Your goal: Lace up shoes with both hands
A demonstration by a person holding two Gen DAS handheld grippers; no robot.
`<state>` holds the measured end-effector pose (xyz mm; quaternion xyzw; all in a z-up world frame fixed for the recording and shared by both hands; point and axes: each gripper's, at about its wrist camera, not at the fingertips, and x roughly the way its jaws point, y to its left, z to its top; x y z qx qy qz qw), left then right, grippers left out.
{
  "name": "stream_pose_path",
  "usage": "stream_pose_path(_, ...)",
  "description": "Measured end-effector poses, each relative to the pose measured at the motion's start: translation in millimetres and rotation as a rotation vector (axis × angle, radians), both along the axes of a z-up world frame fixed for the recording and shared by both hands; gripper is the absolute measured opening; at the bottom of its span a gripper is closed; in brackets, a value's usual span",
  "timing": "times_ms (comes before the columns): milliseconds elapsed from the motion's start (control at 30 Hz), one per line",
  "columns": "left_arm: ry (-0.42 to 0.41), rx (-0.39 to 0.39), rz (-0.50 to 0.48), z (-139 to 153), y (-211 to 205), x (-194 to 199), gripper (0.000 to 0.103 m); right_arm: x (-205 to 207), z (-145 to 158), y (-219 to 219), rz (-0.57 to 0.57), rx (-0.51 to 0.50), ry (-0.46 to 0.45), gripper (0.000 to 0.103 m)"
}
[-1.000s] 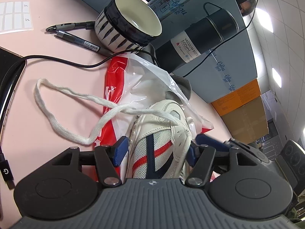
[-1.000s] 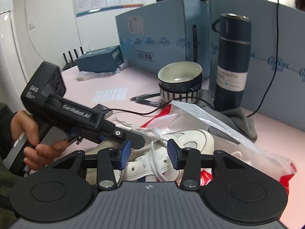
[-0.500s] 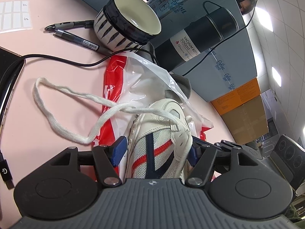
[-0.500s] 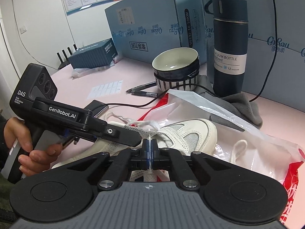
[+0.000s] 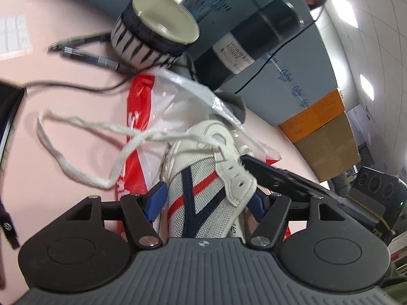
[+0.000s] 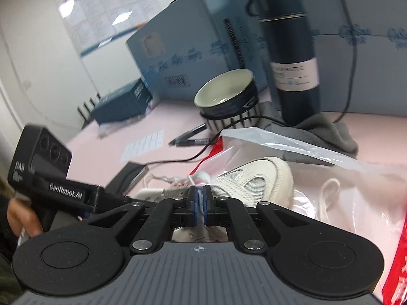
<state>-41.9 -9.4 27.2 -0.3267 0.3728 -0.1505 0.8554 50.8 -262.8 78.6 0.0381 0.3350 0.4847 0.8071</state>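
Left wrist view, from the left edge: a dark device lies on the pink tabletop (image 5: 63,132), with a black cable (image 5: 76,86) running from it toward two pens (image 5: 84,50). A white shoelace (image 5: 84,152) loops loosely over the tabletop and leads right to the white shoe (image 5: 203,178), which lies on a red and clear plastic bag (image 5: 162,106). The left gripper (image 5: 207,200) straddles the shoe's mesh side, its jaws spread and opening, the blue pads at either flank of the shoe. Behind stand a striped bowl (image 5: 152,33) and a dark vacuum bottle (image 5: 254,40), then a blue box (image 5: 292,81) and a brown carton (image 5: 328,147). At the shoe's right, the other gripper's black body reaches the eyelet strip.

Right wrist view, left to right: a hand (image 6: 23,218) grips the left gripper's handle. At centre the right gripper (image 6: 200,203) has its jaws nearly together and opening slightly, with a pale strip of lace between the pads above the shoe's tongue. The shoe's toe points right, inside the plastic bag.
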Motion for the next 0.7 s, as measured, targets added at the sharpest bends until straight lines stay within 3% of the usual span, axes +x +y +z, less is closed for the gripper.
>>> stream_pose_path(33, -0.016, 0.025, 0.002, 5, -1, -2, 0.074, -1, 3, -6, -0.024, 0.011, -0.011, 0.028)
stream_pose_path(67, -0.034, 0.047, 0.002, 9, -3, -5, 0.076, -3, 6, -11, -0.043, 0.021, -0.019, 0.031)
stream_pose_path(267, -0.106, 0.128, 0.006, 24, -12, -16, 0.078, -23, 17, -32, -0.075, 0.008, -0.047, 0.032)
stream_pose_path(400, -0.125, 0.1, 0.067, 28, -12, -16, 0.078, -39, 16, -25, -0.052, -0.06, -0.052, 0.035)
stream_pose_path(500, -0.107, 0.086, 0.106, 27, -15, -9, 0.073, -48, 18, -22, -0.036, -0.077, -0.052, 0.035)
stream_pose_path(600, -0.122, 0.125, 0.142, 27, -22, -5, 0.064, -57, 19, -17, -0.005, -0.103, -0.071, 0.035)
stream_pose_path(700, -0.137, 0.159, 0.167, 24, -29, 0, 0.048, -62, 15, -10, 0.021, -0.139, -0.07, 0.035)
